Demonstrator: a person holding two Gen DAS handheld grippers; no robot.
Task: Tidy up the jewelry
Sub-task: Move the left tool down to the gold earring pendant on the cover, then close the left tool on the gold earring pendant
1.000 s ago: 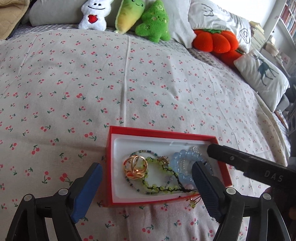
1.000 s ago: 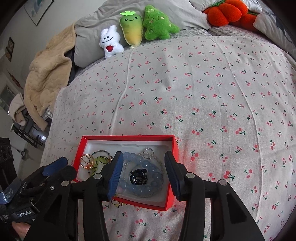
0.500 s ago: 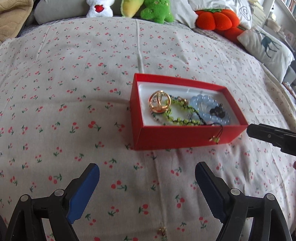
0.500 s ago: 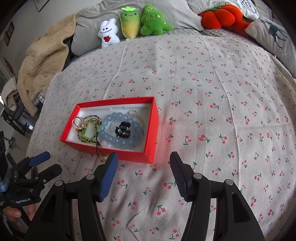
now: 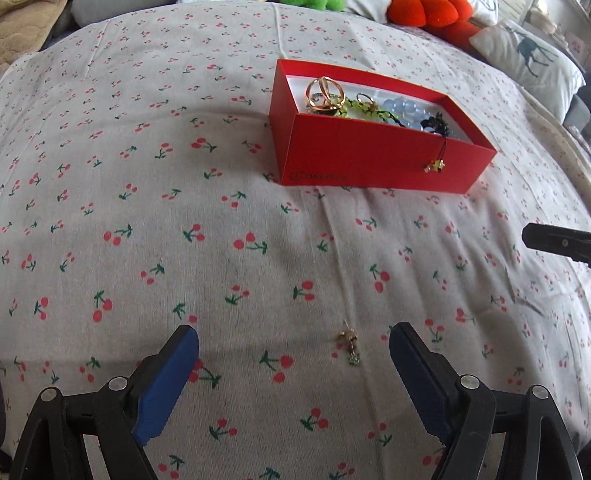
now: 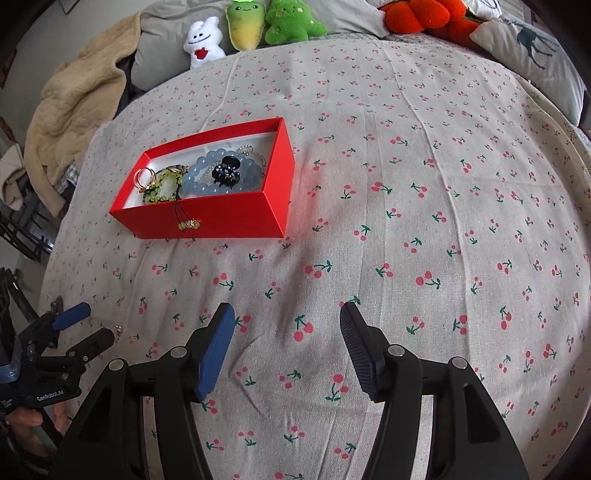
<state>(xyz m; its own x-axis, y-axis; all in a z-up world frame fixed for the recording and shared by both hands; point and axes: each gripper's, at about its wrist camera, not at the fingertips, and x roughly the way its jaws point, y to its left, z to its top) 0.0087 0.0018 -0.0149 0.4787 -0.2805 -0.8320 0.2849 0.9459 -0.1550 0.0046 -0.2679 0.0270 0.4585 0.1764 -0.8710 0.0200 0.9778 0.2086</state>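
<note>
A red box (image 5: 369,162) sits on the cherry-print bedspread (image 5: 184,240); it also shows in the right wrist view (image 6: 221,216). It holds gold rings (image 5: 325,96), a green bead bracelet (image 6: 164,186), a blue bead bracelet (image 6: 207,184) and a black hair claw (image 6: 227,173). A cord with small beads (image 5: 435,167) hangs over the front wall. A small gold earring (image 5: 349,341) lies loose on the bedspread between my left gripper's open fingers. My left gripper (image 5: 293,354) is open and empty. My right gripper (image 6: 287,334) is open and empty, well in front of the box.
Plush toys (image 6: 280,22) and an orange pumpkin cushion (image 6: 424,16) line the head of the bed. A deer-print pillow (image 5: 532,62) lies at the right. A beige blanket (image 6: 70,107) is heaped at the left edge. The left gripper (image 6: 70,334) shows low left in the right wrist view.
Both grippers have pulled back from the box toward the near edge of the bed. The loose earring has come into view between the left fingers.
</note>
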